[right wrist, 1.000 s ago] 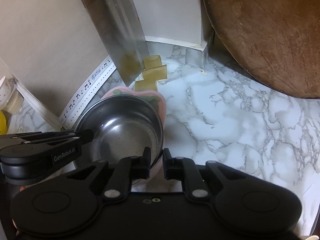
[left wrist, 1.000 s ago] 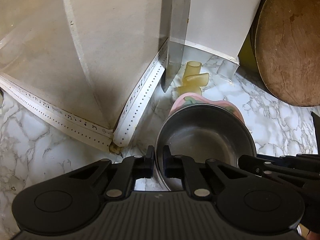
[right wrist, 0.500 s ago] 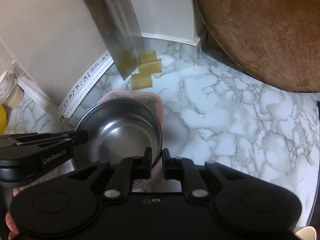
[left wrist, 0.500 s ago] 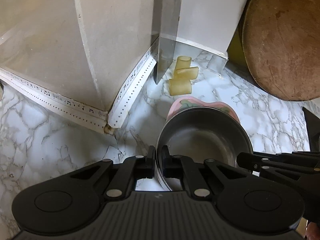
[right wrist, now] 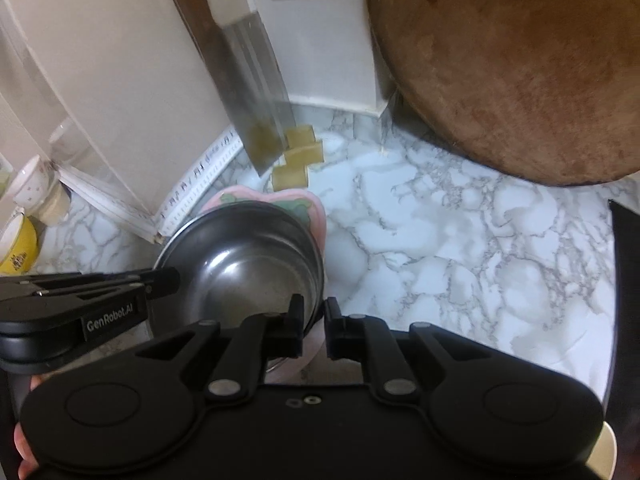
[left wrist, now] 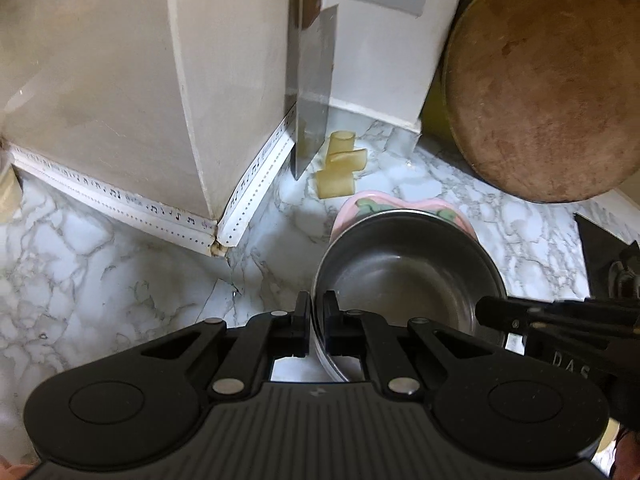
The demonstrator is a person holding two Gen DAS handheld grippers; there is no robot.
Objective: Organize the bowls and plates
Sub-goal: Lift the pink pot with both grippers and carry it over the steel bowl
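Item: we are gripping the steel bowl (left wrist: 404, 276) by opposite rims, left gripper (left wrist: 317, 322) clamped near-left, right gripper (right wrist: 314, 322) near-right, apparently catching the pink dish (right wrist: 316, 208) underneath too.

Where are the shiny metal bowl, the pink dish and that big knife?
metal bowl (left wrist: 404, 276): left wrist view, inner floor.
pink dish (right wrist: 318, 216): right wrist view, far rim.
knife (left wrist: 314, 92): left wrist view, flat of the blade.

text: "GenRobot.AI" in white on the side of left gripper (right wrist: 164, 282) | text: "DAS", partial and cut off, on the side of right gripper (left wrist: 486, 314) | signs: row of small black music notes and stars printed on white trim strip (left wrist: 120, 196) at the wall base | no other readable text or numbers
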